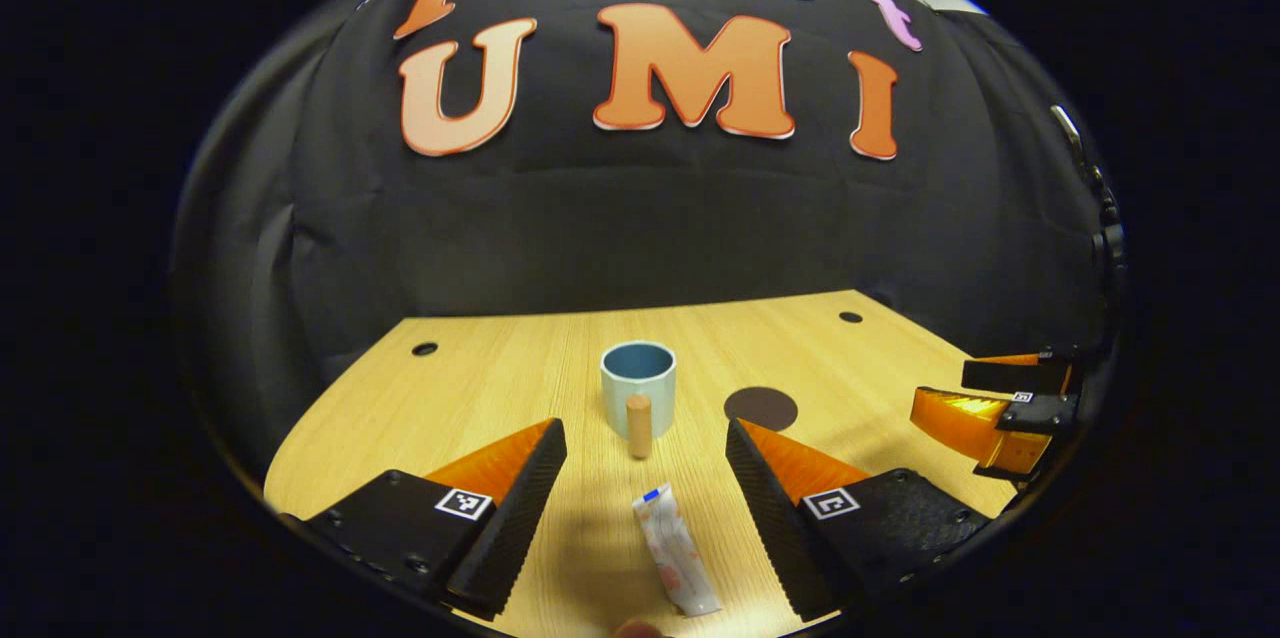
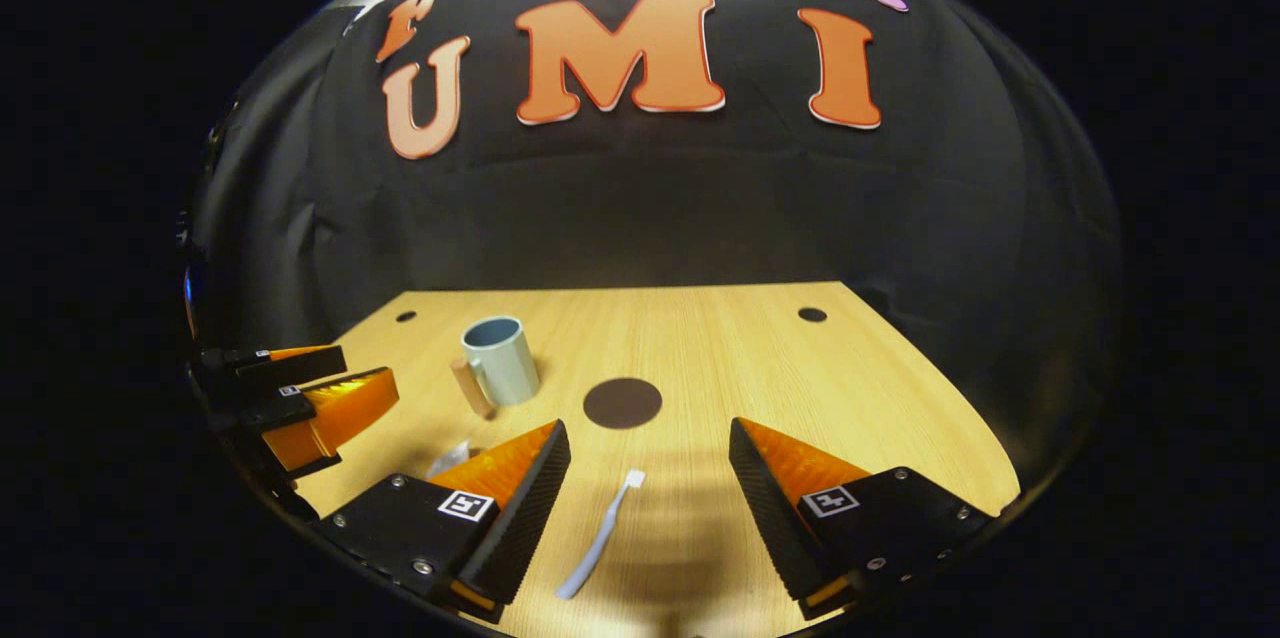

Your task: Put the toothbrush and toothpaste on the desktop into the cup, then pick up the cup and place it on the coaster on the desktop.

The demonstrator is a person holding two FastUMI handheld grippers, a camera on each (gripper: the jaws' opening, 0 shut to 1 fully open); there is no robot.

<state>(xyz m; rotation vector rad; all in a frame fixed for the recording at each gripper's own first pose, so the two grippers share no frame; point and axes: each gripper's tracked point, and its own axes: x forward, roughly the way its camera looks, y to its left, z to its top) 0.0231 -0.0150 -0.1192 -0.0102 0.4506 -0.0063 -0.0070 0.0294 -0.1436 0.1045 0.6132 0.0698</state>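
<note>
A pale blue cup (image 1: 639, 387) with a wooden handle stands mid-table, empty. In the left gripper view, a white toothpaste tube (image 1: 676, 550) lies on the wood in front of the cup, between the spread fingers of my left gripper (image 1: 645, 493), which is open. In the right gripper view, a white toothbrush (image 2: 600, 535) lies on the table between the fingers of my right gripper (image 2: 650, 493), also open. The dark round coaster (image 2: 622, 402) sits beyond the toothbrush, to the right of the cup (image 2: 502, 361). Each view shows the other gripper off to its side.
The light wooden table (image 2: 760, 368) has small dark holes near its far corners (image 2: 812, 314). The black booth wall rises just behind its far edge. My left gripper (image 2: 310, 398) hovers at the table's left side in the right gripper view.
</note>
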